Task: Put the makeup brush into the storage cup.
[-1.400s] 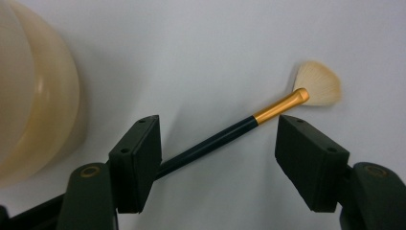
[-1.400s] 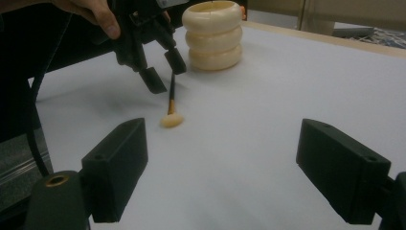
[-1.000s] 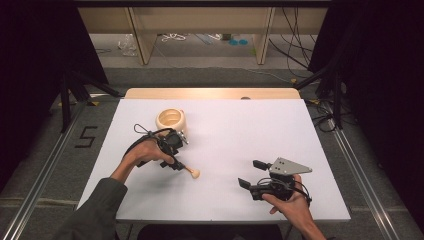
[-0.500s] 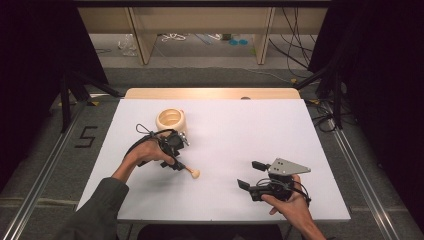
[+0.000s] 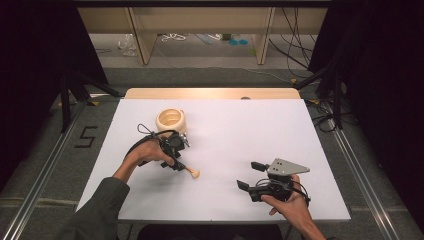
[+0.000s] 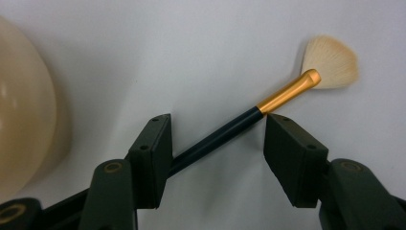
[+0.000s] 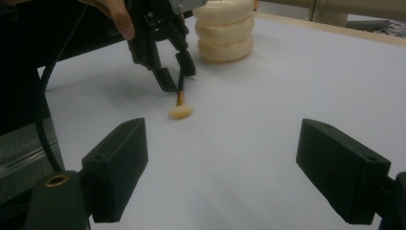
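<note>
A: The worktop (image 5: pixel 220 150) is a plain white sheet in a dark room, with cables on the floor behind. Why is so little on it?

B: I'd say to keep the job simple. There is a cream ribbed pot (image 5: pixel 171 120) near the far left and a small brush (image 6: pixel 268 103) lying flat in front of it, well apart from the right side.

A: And the left gripper (image 5: pixel 176 153) sits right over that brush?

B: Yes. In the left gripper view the brush's dark handle runs slantwise between the jaws, with the gold collar and the pale fan of bristles pointing away beyond them. The jaws have just been closing around it, but they aren't gripping yet: one pad looks to be at the handle, while the other stands clear of it with bare worktop between.

A: Why come at it by the handle?

B: Probably because the handle is stiff and thin, so it gives a firm pinch, and the soft bristles stay unsquashed. The brush lies just beside the pot, which may be where it is meant to go.

A: What about the right gripper (image 5: pixel 252 176)?

B: It rests low at the near right, jaws wide apart with nothing between them, pointed toward the brush as if waiting its turn.
</note>
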### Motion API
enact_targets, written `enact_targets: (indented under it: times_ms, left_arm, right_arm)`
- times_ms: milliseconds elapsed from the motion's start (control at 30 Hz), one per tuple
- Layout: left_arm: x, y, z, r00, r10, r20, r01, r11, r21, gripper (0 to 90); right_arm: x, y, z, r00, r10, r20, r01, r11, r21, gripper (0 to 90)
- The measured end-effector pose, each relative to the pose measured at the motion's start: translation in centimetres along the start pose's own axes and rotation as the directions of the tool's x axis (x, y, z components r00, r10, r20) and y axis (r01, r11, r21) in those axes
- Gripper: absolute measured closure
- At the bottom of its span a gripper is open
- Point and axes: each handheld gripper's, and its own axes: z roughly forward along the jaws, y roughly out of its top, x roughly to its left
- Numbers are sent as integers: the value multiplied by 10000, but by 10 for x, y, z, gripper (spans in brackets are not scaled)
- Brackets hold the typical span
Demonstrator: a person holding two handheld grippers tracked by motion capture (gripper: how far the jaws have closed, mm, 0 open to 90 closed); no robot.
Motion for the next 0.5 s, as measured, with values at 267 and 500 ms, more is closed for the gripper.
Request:
enact_targets:
  times_ms: [267, 500]
  left_arm:
    - [1, -1, 1, 10000, -16, 41, 15, 10000, 91, 455]
    - [1, -2, 1, 10000, 38, 82, -39, 9999, 137, 493]
  right_arm:
    - [0, 0, 0, 10000, -8, -23, 9, 10000, 22, 189]
    - [0, 0, 0, 10000, 44, -66, -44, 10000, 49, 190]
